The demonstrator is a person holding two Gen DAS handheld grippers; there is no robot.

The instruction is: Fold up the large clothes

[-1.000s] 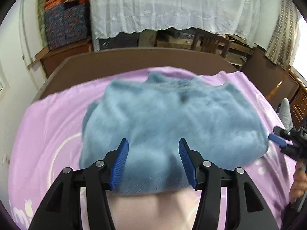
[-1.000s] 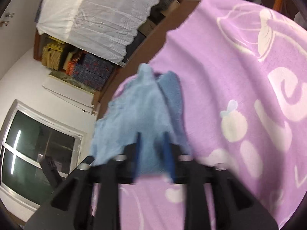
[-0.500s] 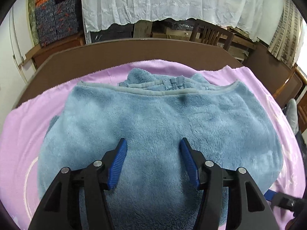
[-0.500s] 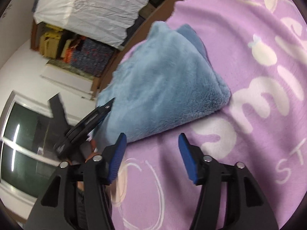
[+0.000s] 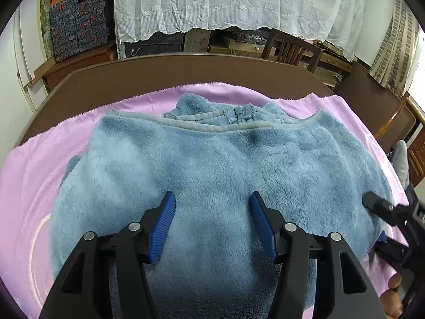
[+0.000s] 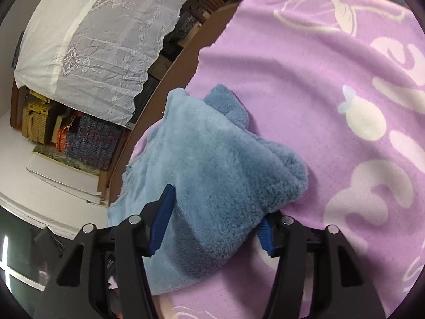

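Folded blue fleece (image 6: 212,164), pink blanket (image 6: 305,79), right gripper (image 6: 215,212) jaws astride

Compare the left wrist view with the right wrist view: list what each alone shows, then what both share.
Left only: the fleece's zipper, the wooden chair, the left hand-held gripper. Right only: white lettering on the blanket, the dark window. Both: blue fleece, purple blanket, lace curtain, the right hand-held gripper.
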